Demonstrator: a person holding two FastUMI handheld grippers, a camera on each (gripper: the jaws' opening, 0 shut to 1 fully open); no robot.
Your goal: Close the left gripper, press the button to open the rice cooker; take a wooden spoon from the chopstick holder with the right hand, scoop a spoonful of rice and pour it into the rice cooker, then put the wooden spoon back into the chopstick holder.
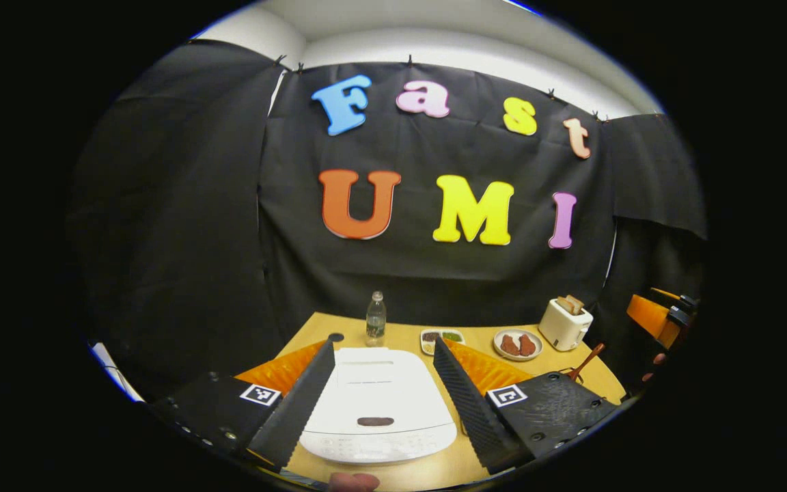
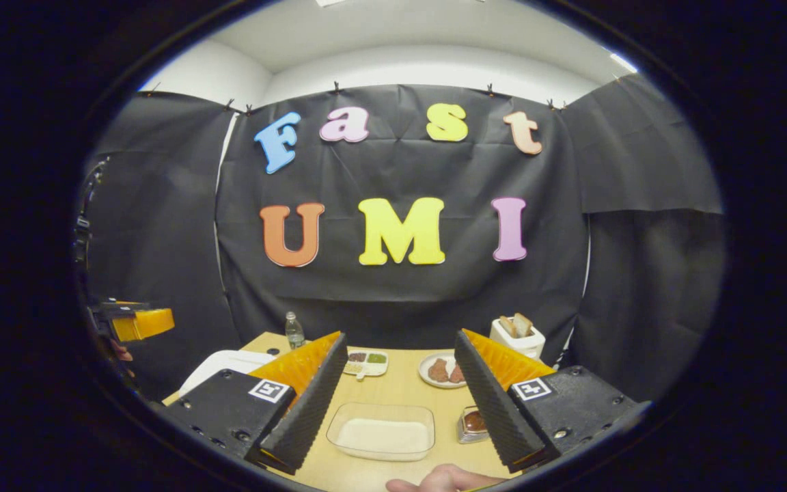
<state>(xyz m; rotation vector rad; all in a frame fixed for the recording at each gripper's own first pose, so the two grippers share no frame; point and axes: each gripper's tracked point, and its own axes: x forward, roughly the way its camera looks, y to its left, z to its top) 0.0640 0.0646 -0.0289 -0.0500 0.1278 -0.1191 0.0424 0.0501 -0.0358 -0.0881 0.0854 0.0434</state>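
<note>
Left gripper (image 1: 383, 403) is spread wide, holding nothing, hanging over the white rice cooker (image 1: 376, 403), which sits between its fingers with lid down. Cooker's long axis runs front to back in the left gripper view; dark oval button (image 1: 375, 421) and control panel are at the near end, hinge end points toward the booth wall. Beyond it on the wooden table (image 1: 434, 468): water bottle (image 1: 376, 318), small divided dish (image 1: 442, 338), plate with brown pieces (image 1: 517, 344), toaster (image 1: 564, 322) with bread. Wooden spoon (image 1: 586, 362) sticks up tilted just right of the right finger, bowl end low, handle tip up and to the right; its holder is hidden. Right gripper (image 2: 400, 403) is also wide apart and empty, above a clear rectangular container of rice (image 2: 381, 430), long axis left to right in the right gripper view. Small metal container (image 2: 472, 424) sits beside the right finger. A fingertip (image 2: 445, 478) shows at the bottom edge.
</note>
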